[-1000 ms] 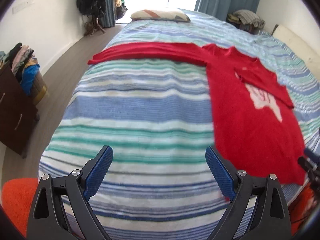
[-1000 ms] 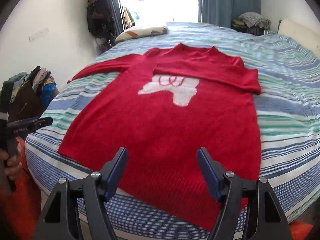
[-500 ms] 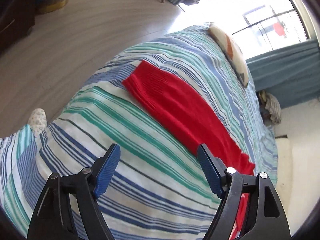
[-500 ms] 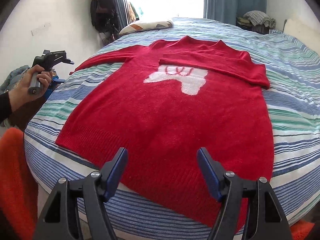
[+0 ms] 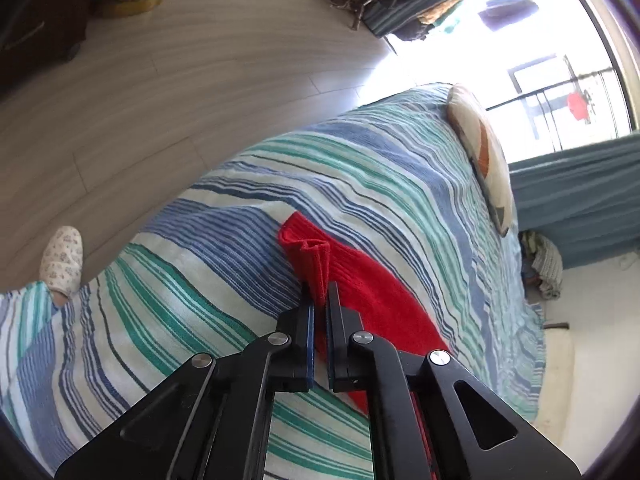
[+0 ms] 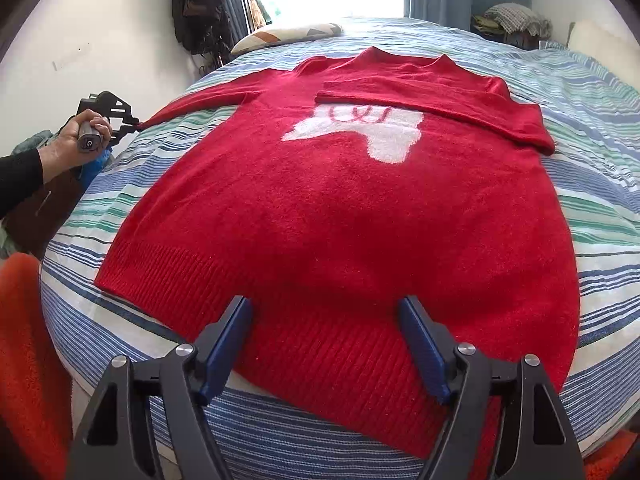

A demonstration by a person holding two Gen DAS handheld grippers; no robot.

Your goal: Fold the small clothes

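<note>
A: How many garments are on the bed?

B: One red sweater (image 6: pixel 340 216), lying flat across the middle of the striped bedspread (image 6: pixel 600 184). It has two sleeves: one folded across the chest at upper right, one stretched out toward the left edge.

A: And the tools?

B: Two. The left gripper (image 5: pixel 319 312) has its pads pressed together on the cuff (image 5: pixel 310 256) of the stretched sleeve, centre of its frame. The right gripper (image 6: pixel 326 350) hangs wide apart over the hem at the bottom, gripping nothing.

A: Anything else?

B: One pillow (image 6: pixel 286 34) at the top.
</note>
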